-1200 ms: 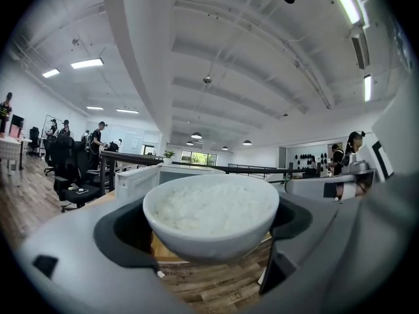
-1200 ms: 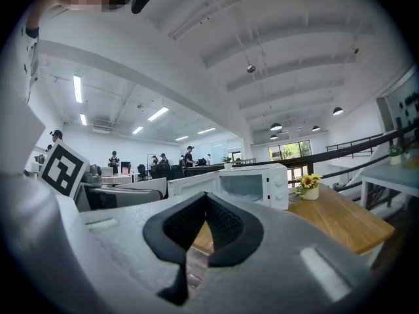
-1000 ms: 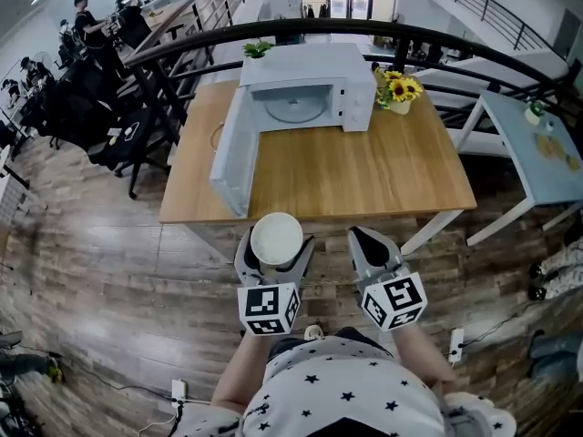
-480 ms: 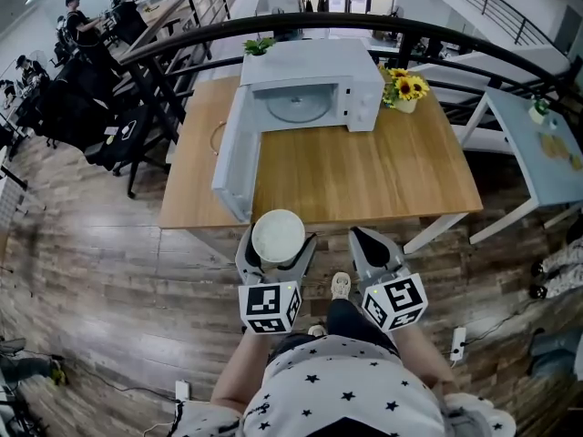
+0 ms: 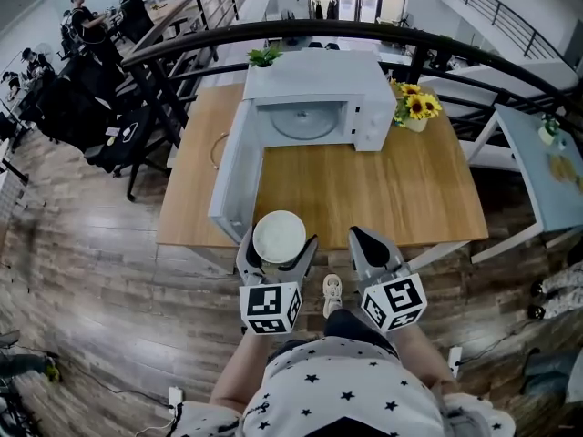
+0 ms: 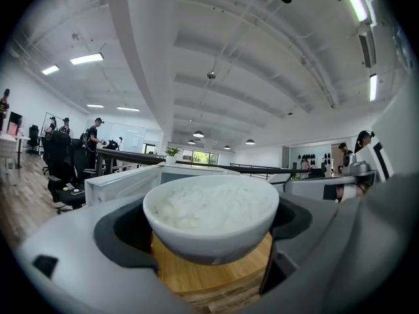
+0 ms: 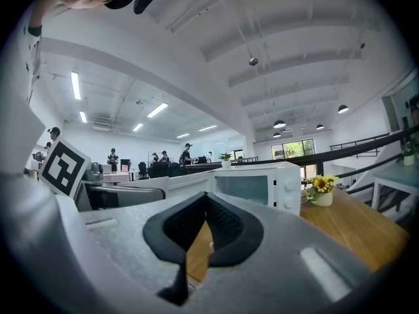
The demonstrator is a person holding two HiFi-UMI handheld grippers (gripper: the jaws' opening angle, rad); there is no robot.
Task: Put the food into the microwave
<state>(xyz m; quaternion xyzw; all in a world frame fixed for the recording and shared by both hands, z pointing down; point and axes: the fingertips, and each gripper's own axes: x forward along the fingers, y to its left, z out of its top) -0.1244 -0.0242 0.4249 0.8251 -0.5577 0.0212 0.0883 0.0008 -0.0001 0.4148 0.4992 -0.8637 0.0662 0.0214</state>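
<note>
both grippers are held level and side by side in front of the person's body, jaws pointing to 12 o'clock toward the wooden table (image 5: pixel 383 189). the left gripper (image 5: pixel 278 242) is clamped on a smooth round white bowl (image 5: pixel 278 233) heaped with grainy white rice (image 6: pixel 209 205), its dark curved pads (image 6: pixel 124 231) cupping both sides. the bowl hangs over the table's 6 o'clock edge. the right gripper (image 7: pixel 207 205) has its ribbed black jaws pressed together at the tips, with nothing between them. the boxy white microwave (image 5: pixel 314 89) stands at the table's 12 o'clock, its door (image 5: pixel 235 176) swung open toward 9 o'clock. sunflowers (image 5: pixel 414 109) sit at 2 o'clock.
</note>
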